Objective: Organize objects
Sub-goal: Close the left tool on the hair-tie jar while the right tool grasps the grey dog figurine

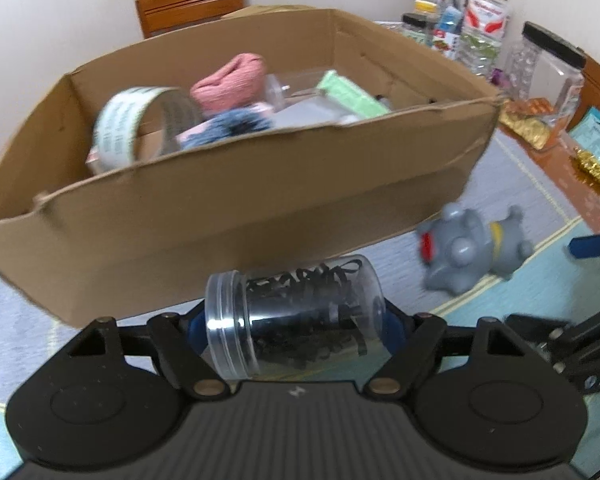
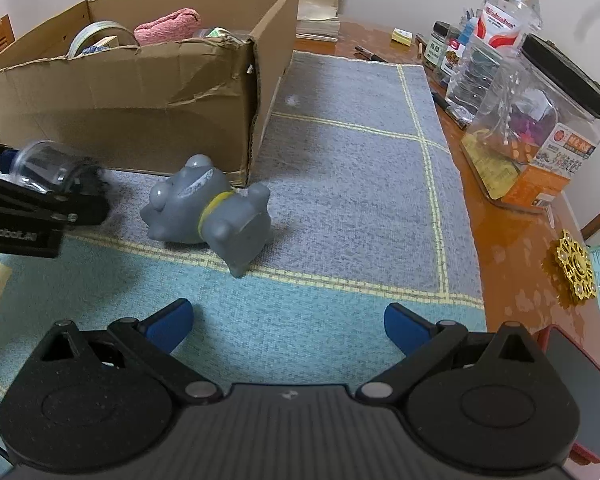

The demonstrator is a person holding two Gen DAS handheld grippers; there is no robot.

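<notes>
My left gripper [image 1: 294, 326] is shut on a clear plastic jar [image 1: 296, 316] filled with black strips, held on its side just in front of the cardboard box [image 1: 236, 208]. The jar also shows in the right wrist view [image 2: 46, 166], at the far left. The box [image 2: 140, 92] holds a tape roll [image 1: 140, 124], a pink cloth [image 1: 230, 82] and other items. A grey toy dog [image 2: 212, 210] with a yellow collar lies on its side on the mat; it also shows in the left wrist view [image 1: 472, 248]. My right gripper [image 2: 288, 326] is open and empty, a short way in front of the dog.
A blue-grey checked mat [image 2: 352, 168] covers the wooden table [image 2: 512, 240]. Along the right edge stand a water bottle [image 2: 504, 20], a large clear jar with a black lid [image 2: 540, 112], small jars and a gold ornament [image 2: 576, 268]. A wooden chair [image 1: 192, 0] stands behind the box.
</notes>
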